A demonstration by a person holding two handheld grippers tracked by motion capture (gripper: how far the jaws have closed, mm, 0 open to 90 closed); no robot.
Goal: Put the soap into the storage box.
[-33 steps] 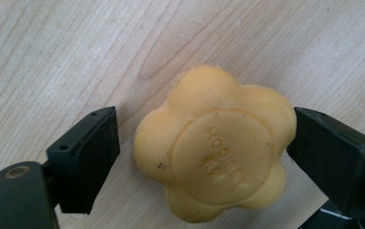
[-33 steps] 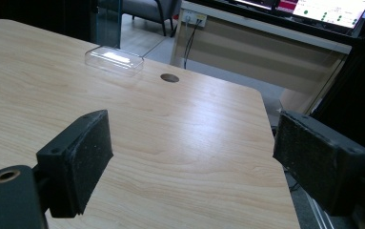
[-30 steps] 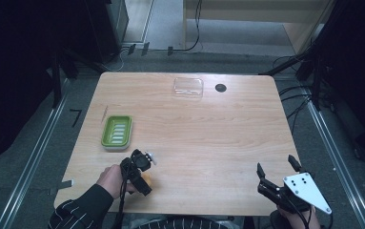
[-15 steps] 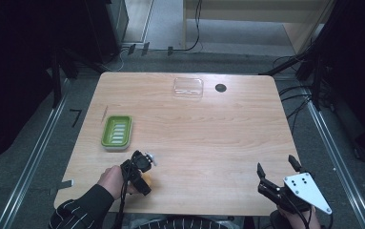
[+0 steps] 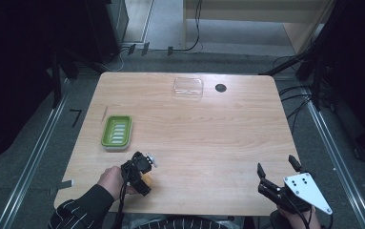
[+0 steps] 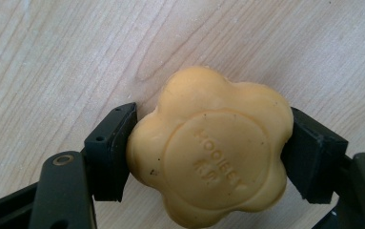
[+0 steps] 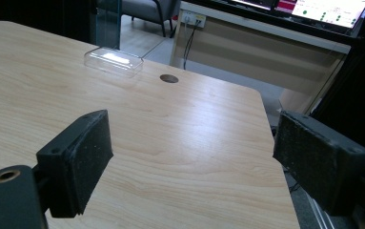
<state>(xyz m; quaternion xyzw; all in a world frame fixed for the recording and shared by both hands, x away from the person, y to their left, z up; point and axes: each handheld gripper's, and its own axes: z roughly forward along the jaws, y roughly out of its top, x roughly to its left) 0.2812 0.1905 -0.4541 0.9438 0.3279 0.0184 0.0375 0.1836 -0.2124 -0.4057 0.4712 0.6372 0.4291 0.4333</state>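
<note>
Near the counter's (image 5: 194, 143) front left edge, the left gripper (image 5: 142, 172) clamps a yellow flower-shaped soap bar (image 6: 211, 148) by its sides, low against the wood, likely so it can be carried flat to the green soap dish (image 5: 116, 132) just beyond. At the front right corner the right gripper (image 5: 280, 175) waits with jaws wide and empty, facing the clear plastic lid (image 7: 114, 61) at the far edge.

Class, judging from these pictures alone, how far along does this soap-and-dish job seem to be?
Done: the left gripper has its jaws closed on the flower-shaped yellow soap.
In hand: the soap sits near the table's front edge.
Left, probably: placing it in the empty green soap dish; perhaps adding the clear lid. The right gripper is open, holding nothing.
</note>
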